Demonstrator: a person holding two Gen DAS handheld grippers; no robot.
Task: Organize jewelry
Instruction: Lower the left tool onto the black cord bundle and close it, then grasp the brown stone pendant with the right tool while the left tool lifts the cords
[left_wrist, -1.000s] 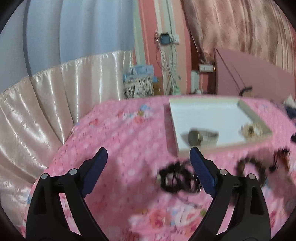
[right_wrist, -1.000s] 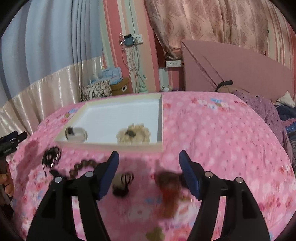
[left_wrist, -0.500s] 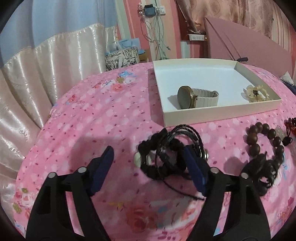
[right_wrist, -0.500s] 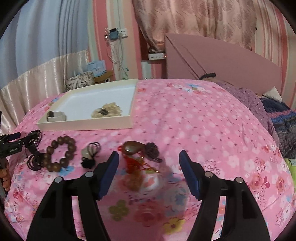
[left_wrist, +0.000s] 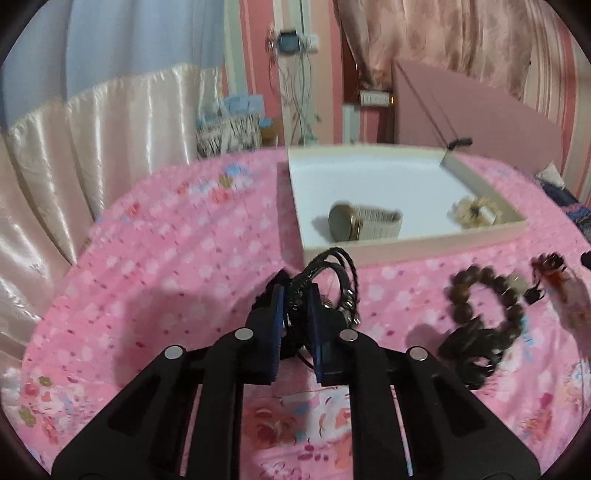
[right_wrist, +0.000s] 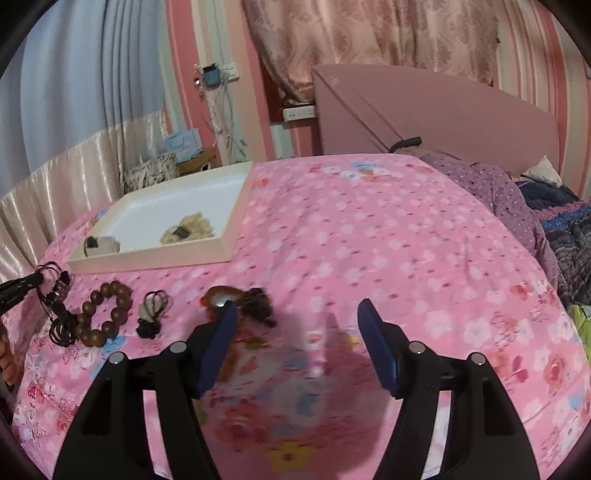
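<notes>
left tongs (left_wrist: 296, 295): clamped on the black cords (left_wrist: 332, 275), just at 6 o'clock of the tray (left_wrist: 413, 249)
right tongs (right_wrist: 297, 317): wide apart, nothing in them, over the bed (right_wrist: 369, 240)
tray: watch (left_wrist: 360, 223) plus a beige flower clip (left_wrist: 474, 213) sitting inside
beads (right_wrist: 105, 312): on the bed at 9 o'clock of the right tongs, amber pendant (right_wrist: 223, 295) just by the left blade

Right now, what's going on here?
The left gripper is shut on a tangle of black cord bracelets, just in front of the shallow white tray. The tray holds a beige-strap watch and a cream flower piece. The right gripper is open beside a brown pendant.
</notes>
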